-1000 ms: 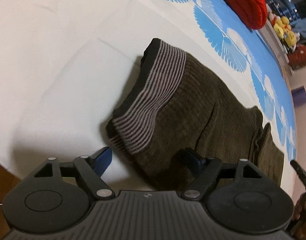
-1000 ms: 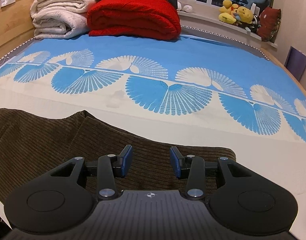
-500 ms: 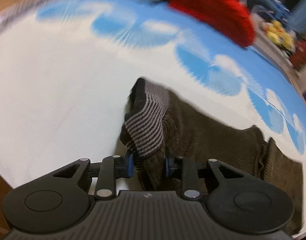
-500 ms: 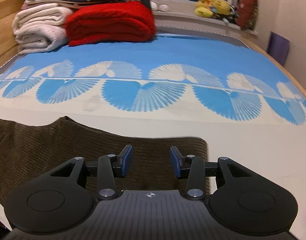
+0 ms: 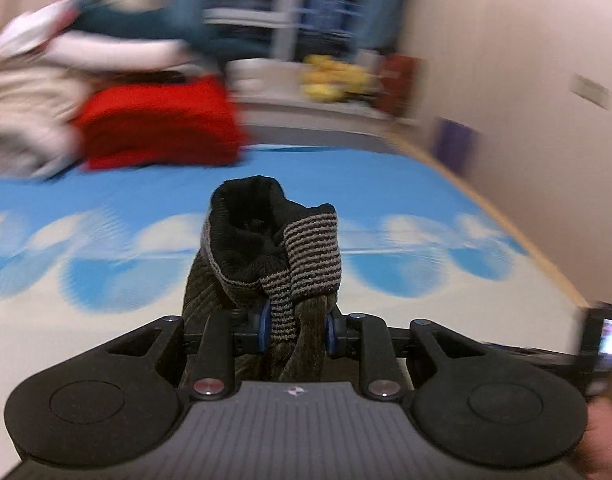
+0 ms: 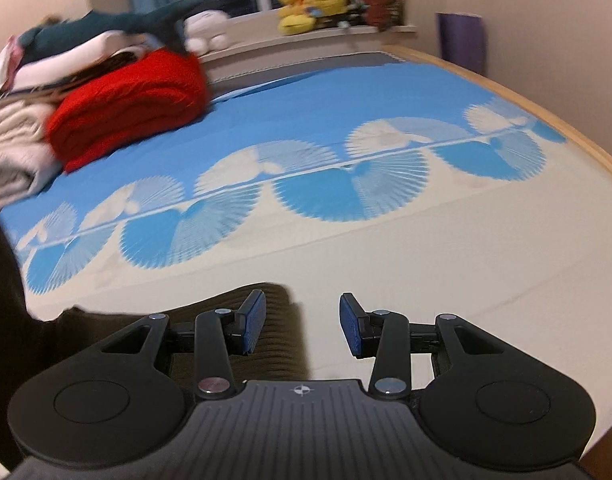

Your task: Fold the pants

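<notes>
1. The left gripper point(image 5: 295, 330) is clamped on the pants point(image 5: 261, 280) just below the waistband — its blue pads press a bunched fold of brown corduroy from either side, after the jaws closed in on the cloth within the last moment.
2. Above the pads the striped waistband point(image 5: 312, 258) stands up and curls open, showing its black inner face; the grey-and-black ribbing hangs on the right, the corduroy falls away to the lower left.
3. That gathered end is lifted clear of the bed point(image 5: 426, 200), whose blue fan-patterned sheet shows blurred behind it.
4. The right gripper point(image 6: 301, 326) stands about half open with nothing between its pads. Its left finger point(image 6: 253, 320) is over the corner of the pants point(image 6: 273, 344); its right finger is over bare cream sheet.
5. In the right wrist view the rest of the pants lies flat at the near left of the bed point(image 6: 426, 240), with dark cloth rising along the left edge of the frame.
6. Far left on the bed sits a folded red blanket point(image 6: 125, 108) beside a stack of pale bedding point(image 6: 13, 148); a plush shark point(image 6: 105, 26) lies on top.
7. Yellow soft toys point(image 6: 306, 4) line the sill at the far side.
8. A person's hand point(image 5: 602, 440) shows at the lower right edge of the left wrist view.
</notes>
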### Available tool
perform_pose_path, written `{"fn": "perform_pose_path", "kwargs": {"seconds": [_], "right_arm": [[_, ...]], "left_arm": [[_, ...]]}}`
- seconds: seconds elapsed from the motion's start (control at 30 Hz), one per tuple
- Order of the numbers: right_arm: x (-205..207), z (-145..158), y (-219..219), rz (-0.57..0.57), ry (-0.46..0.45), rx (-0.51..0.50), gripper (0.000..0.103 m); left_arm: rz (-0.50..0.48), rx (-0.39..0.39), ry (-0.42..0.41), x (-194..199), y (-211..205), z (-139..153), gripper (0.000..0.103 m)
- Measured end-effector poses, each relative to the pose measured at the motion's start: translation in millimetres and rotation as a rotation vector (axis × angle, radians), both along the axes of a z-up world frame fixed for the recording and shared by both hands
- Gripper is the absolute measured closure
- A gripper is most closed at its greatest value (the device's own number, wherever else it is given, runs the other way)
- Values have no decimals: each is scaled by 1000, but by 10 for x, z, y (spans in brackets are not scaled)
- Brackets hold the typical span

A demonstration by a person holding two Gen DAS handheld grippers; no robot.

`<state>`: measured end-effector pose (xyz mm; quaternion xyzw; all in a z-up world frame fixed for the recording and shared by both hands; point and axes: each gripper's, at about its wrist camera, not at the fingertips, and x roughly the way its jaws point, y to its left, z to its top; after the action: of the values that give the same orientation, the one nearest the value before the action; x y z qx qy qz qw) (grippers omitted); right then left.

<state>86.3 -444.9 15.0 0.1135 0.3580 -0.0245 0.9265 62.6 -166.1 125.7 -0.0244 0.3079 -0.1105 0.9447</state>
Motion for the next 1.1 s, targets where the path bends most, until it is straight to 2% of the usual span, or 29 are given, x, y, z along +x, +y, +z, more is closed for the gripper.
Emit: {"fn": "perform_pose_path", "kwargs": {"seconds": [0.07,0.1,0.13,0.17,0.2,0.23,0.27,0.3,0.33,0.47,0.5,0.6,0.7,0.77,0.83,0.87,0.93,1.03,1.1], "right_arm": [[-46,-25,-212,-50,-5,27,60],[-69,-44,-332,-80,-4,45,60],[-103,-68,-463,-115,-2,66,60],[-127,-96,-569,-142,2,86,60],[-155,-131,-660,-165,7,106,60],[-180,-168,-756,-183,14,133,60],[-190,-209,-824,-188,24,162,60],[-199,-250,-880,-184,36,195,59],[-209,-307,-931,-175,55,235,58],[-211,-505,-963,-108,141,371,52],[-201,-545,-943,-88,166,385,50],[-163,-583,-862,-62,206,427,42],[-130,-610,-791,-53,221,475,34],[-99,-638,-728,-58,243,474,24],[-49,-688,-654,-44,281,479,24],[-20,-723,-594,-31,308,472,19],[22,-774,-456,-4,351,442,14],[44,-804,-320,-3,381,365,14],[49,-772,-290,-7,368,366,33]], "left_arm": [[-123,54,8,-84,-739,-110,76],[-182,109,8,-148,-1060,-237,74],[-234,174,12,-209,-1360,-423,72],[-299,264,32,-266,-1695,-728,64],[-363,350,81,-302,-1931,-1039,52],[-410,428,149,-331,-2059,-1302,50],[-448,474,224,-379,-2116,-1531,50],[-464,425,271,-450,-2049,-1642,50],[-453,379,260,-514,-1948,-1644,50],[-425,300,131,-721,-1378,-1455,35],[-399,287,98,-723,-1187,-1403,32],[-264,279,63,-608,-633,-1351,32],[-144,243,120,-424,-146,-1453,33],[-138,234,231,-317,11,-1667,34],[-133,216,309,-340,179,-1966,34],[-120,187,320,-386,268,-2083,33],[-85,77,297,-447,438,-2174,33],[-34,-40,339,-358,608,-2194,34],[-37,-68,333,-347,683,-2217,33]]}}
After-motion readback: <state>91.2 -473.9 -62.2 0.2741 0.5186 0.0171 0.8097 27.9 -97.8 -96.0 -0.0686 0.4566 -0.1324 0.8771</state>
